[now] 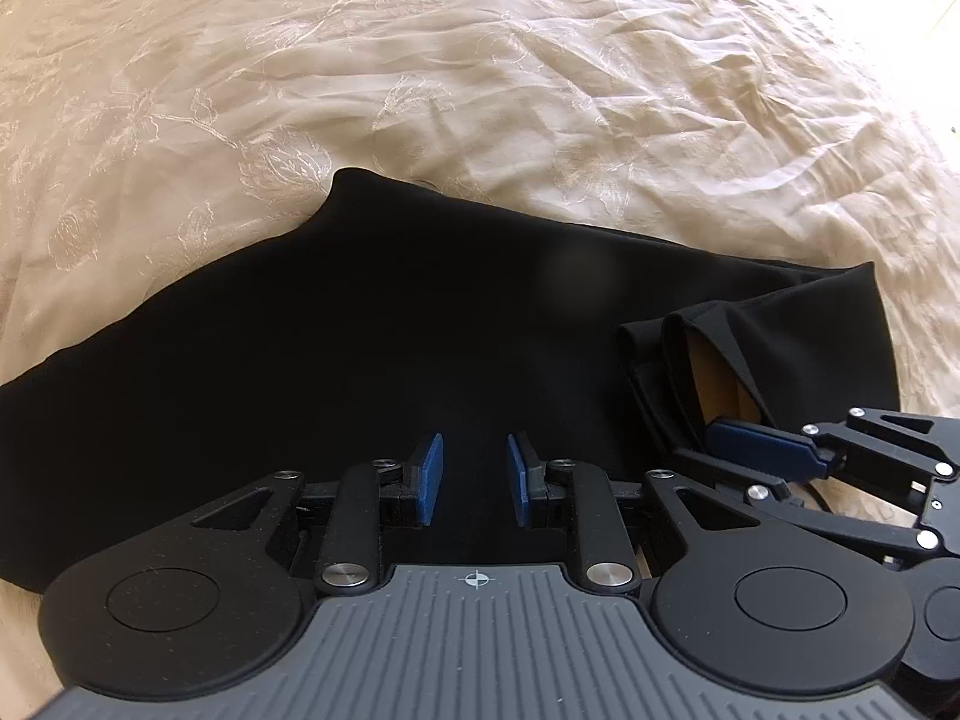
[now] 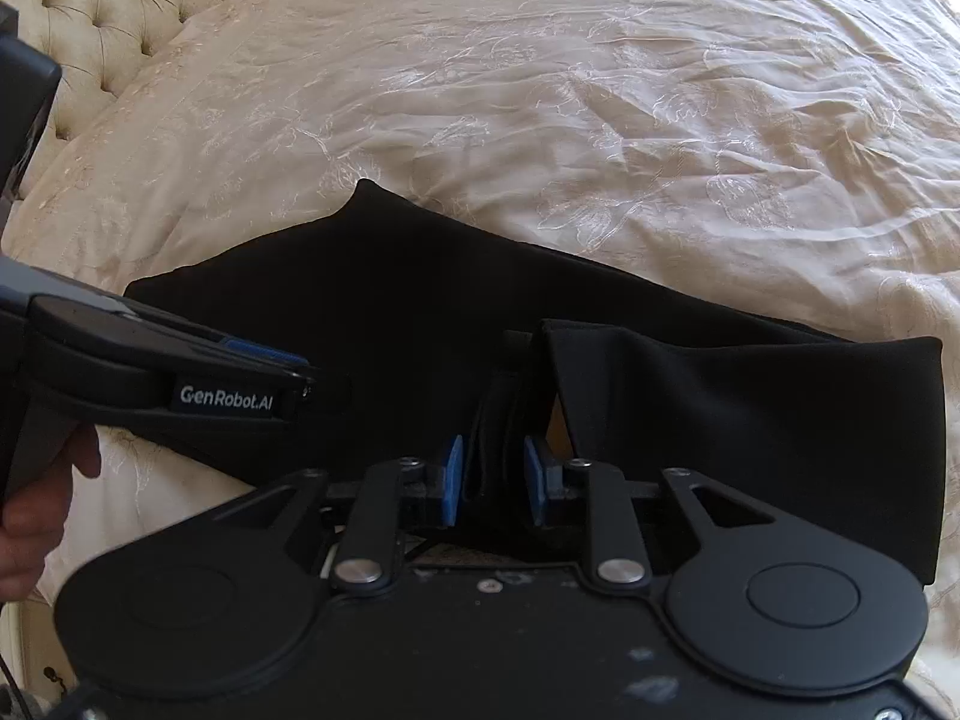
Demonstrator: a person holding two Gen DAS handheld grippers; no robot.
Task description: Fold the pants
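Observation:
Black pants (image 1: 360, 330) lie across a cream bedspread. Their right end is folded back over itself, and the leg hems (image 1: 672, 348) stand up in a loose fold. My right gripper (image 2: 493, 480) has that folded cloth (image 2: 489, 420) standing between its blue pads, which sit a little apart from it; the folded-over flap (image 2: 720, 408) spreads to the right. In the left wrist view the right gripper (image 1: 714, 438) pokes in under the hems. My left gripper (image 1: 474, 480) hovers over the flat middle of the pants, pads apart, with no cloth seen between them. From the right wrist view the left gripper (image 2: 300, 375) reaches in from the left.
The embroidered cream bedspread (image 1: 480, 60) stretches wrinkled beyond the pants. A tufted headboard (image 2: 108, 6) stands at the far left. A person's hand (image 2: 36, 516) holds the left gripper's handle at the bed's near-left edge.

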